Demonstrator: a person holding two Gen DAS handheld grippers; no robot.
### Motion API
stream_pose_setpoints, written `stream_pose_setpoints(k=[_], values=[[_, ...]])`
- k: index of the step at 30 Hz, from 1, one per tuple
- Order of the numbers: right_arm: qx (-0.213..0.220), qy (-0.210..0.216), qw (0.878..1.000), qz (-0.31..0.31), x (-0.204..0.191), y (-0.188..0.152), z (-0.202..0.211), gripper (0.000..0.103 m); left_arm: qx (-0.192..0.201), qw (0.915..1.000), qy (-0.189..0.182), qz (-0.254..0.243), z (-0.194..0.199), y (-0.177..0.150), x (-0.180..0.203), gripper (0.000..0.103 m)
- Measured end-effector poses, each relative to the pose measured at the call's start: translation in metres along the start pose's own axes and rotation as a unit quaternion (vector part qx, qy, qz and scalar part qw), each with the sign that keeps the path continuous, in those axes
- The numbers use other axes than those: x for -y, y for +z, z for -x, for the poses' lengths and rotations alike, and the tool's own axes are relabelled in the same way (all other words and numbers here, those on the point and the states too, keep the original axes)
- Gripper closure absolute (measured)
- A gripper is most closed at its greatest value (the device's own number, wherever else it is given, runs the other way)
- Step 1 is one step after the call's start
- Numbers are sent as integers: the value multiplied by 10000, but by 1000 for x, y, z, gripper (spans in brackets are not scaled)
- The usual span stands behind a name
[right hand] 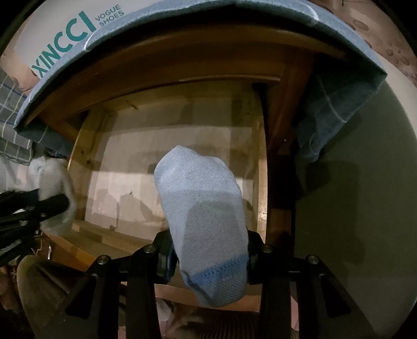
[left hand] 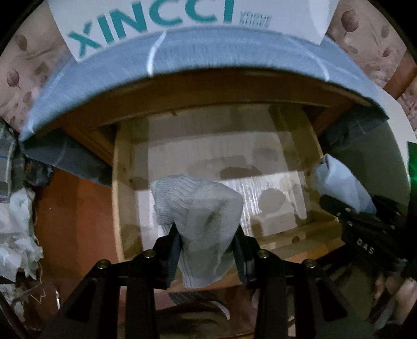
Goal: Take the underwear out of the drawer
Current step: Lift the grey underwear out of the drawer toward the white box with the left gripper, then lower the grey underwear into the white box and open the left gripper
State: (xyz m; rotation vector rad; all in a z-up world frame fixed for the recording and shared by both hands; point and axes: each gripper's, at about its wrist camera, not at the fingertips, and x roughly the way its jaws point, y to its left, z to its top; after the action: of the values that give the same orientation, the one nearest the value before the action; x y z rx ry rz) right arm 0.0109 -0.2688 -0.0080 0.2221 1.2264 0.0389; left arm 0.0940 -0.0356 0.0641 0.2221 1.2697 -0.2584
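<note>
both sets of fingers are clamped on cloth above the open wooden drawer (left hand: 125, 187): the left gripper (left hand: 207, 242) pinches a grey ribbed garment (left hand: 198, 208), the right gripper (right hand: 208, 250) a light blue one (right hand: 200, 198) with a darker band near its hem. largest first: the drawer, pulled out from under the blue-covered surface (left hand: 208, 52), looks bare inside, though blur leaves its corners unsure. a white shoe box (left hand: 161, 18) sits on that surface, behind the drawer. each piece hangs clear over the drawer's front half, the blue to the right of the grey. to do this step well, keep both grips firm, lift until the hems pass the drawer's front rail (right hand: 109, 240), and carry the pieces away without snagging them on the wood.
</note>
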Motion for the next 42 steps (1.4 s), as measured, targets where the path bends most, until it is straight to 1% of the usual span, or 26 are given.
stream_pose_setpoints(k=[7, 10, 15, 19, 23, 28, 30, 32, 34, 35, 37, 40, 42], values=[[-2, 6, 10000, 15, -1, 0, -1, 67, 355, 9993, -39, -87, 35, 0, -1, 67], [-10, 22, 10000, -7, 1, 1, -1, 67, 548, 9984, -131, -94, 54, 3, -3, 67], [10, 1, 10000, 33, -1, 0, 0, 67, 1002, 9946, -252, -58, 103, 16, -9, 67], [11, 57, 10000, 4, 0, 0, 0, 67, 1475, 9887, -250, -80, 151, 30, -14, 67], [32, 51, 10000, 10, 0, -1, 0, 67, 1945, 9806, -198, -117, 196, 45, -19, 67], [52, 64, 10000, -7, -1, -2, 0, 67, 2408, 9706, 68, -40, 235, 70, -32, 67], [49, 70, 10000, 4, -1, -2, 0, 67, 2569, 9663, 149, 22, 243, 80, -37, 67], [50, 71, 10000, 4, 0, -1, 0, 67, 2848, 9582, 248, 107, 248, 91, -42, 67], [37, 59, 10000, 3, 0, -1, 0, 67, 3084, 9508, 222, 194, 248, 101, -48, 67], [42, 52, 10000, 14, -1, -1, 0, 67, 3145, 9487, 224, 215, 245, 107, -50, 67], [52, 34, 10000, 31, -2, -1, 1, 67, 3173, 9475, 302, 242, 239, 120, -53, 67], [36, 78, 10000, 5, 0, 0, 0, 67, 3161, 9478, 389, 141, 226, 144, -54, 67], [48, 55, 10000, 25, 0, -1, 1, 67, 3167, 9477, 387, 105, 218, 157, -55, 67]])
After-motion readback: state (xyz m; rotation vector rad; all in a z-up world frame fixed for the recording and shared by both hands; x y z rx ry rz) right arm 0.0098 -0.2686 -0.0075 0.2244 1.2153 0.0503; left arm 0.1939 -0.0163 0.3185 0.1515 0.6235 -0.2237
